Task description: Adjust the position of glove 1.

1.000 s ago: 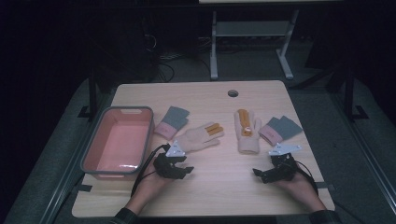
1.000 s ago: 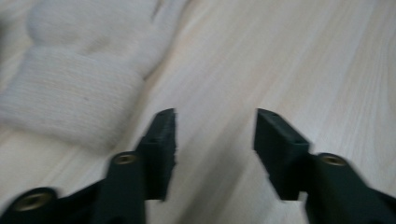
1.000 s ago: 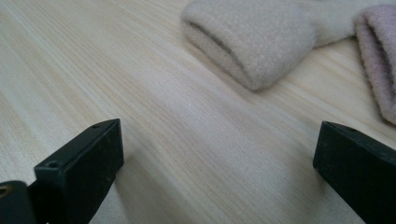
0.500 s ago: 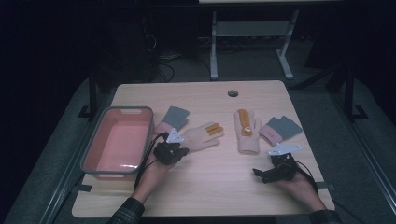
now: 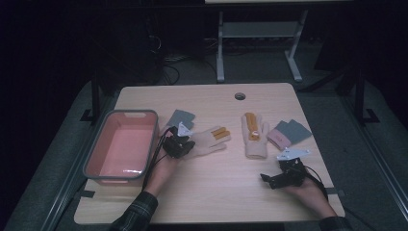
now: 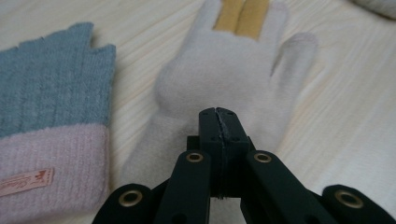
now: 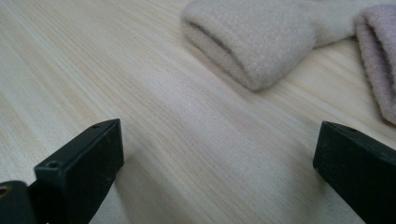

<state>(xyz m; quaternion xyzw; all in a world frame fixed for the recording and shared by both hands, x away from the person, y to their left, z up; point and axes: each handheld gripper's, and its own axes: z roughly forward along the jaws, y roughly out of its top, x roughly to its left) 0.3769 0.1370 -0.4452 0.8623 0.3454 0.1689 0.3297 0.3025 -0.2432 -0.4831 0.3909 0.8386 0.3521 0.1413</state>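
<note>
A cream glove with orange fingers [image 5: 211,140] [image 6: 233,65] lies flat on the wooden table [image 5: 221,192], left of centre. My left gripper [image 5: 186,144] [image 6: 218,114] rests on its cuff end, shut, with the fabric puckered up around the tips. A second cream glove [image 5: 254,137] lies right of centre, its cuff [image 7: 252,42] facing my right gripper [image 5: 285,172] [image 7: 217,154]. That gripper stands wide open over bare wood, short of the cuff, with nothing between its fingers.
A pink tub [image 5: 126,113] stands at the table's left side. A grey-blue glove with a pink cuff [image 5: 180,118] [image 6: 51,116] lies just beyond my left gripper. Its twin [image 5: 288,134] [image 7: 378,56] lies right of the second cream glove. A cable hole [image 5: 240,96] sits at the back.
My left hand has moved forward from the table's front area onto the cream glove's cuff. The right hand has stayed where it was.
</note>
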